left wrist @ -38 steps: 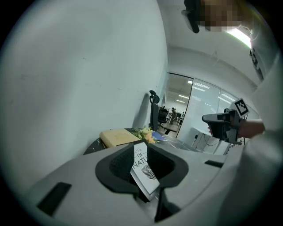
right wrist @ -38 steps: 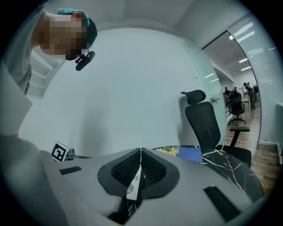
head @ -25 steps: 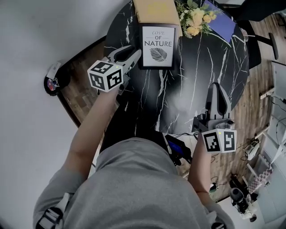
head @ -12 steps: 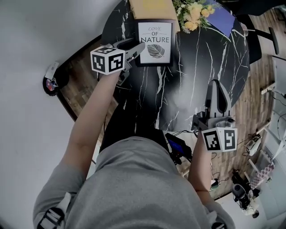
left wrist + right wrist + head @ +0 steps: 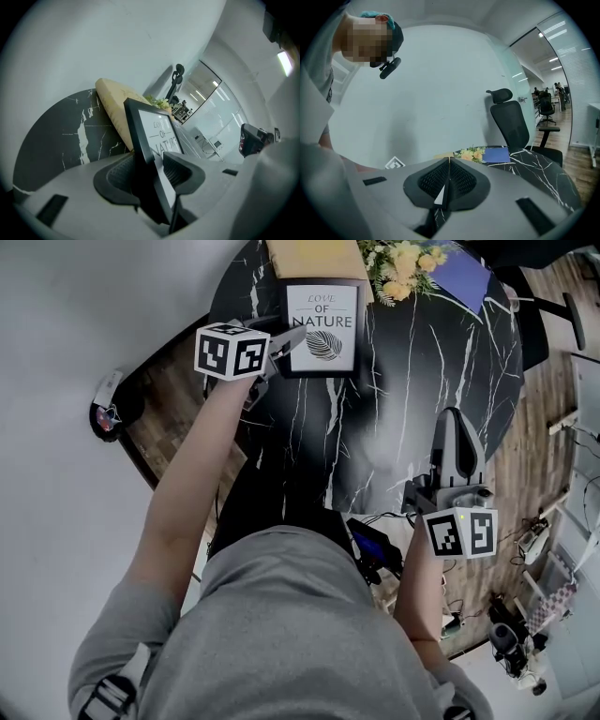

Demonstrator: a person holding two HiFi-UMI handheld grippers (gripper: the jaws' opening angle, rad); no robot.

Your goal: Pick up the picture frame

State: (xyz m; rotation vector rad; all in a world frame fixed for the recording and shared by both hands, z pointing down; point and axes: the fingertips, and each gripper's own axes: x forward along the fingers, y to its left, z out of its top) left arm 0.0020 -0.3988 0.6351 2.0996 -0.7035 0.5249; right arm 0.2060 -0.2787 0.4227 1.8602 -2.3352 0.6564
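Observation:
The picture frame (image 5: pixel 322 326), black-edged with a white "love of nature" print, stands leaning at the far side of the round black marble table (image 5: pixel 412 381). My left gripper (image 5: pixel 281 331) is at the picture frame's left edge. In the left gripper view that edge of the picture frame (image 5: pixel 157 136) stands between the jaws of the left gripper (image 5: pixel 149 174). The jaws have just been opening and straddle the edge without pressing on it. My right gripper (image 5: pixel 457 427) is shut and empty above the table's near right part, its pads (image 5: pixel 454 178) together.
A tan cushion (image 5: pixel 309 257) lies behind the frame, with yellow flowers (image 5: pixel 403 263) and a blue folder (image 5: pixel 464 277) to its right. A black office chair (image 5: pixel 513 122) stands beyond the table. The wall runs close along the table's left side.
My left gripper moved forward and down to the frame, and its jaws widened; the frame's left edge is now between them. The right gripper stayed still.

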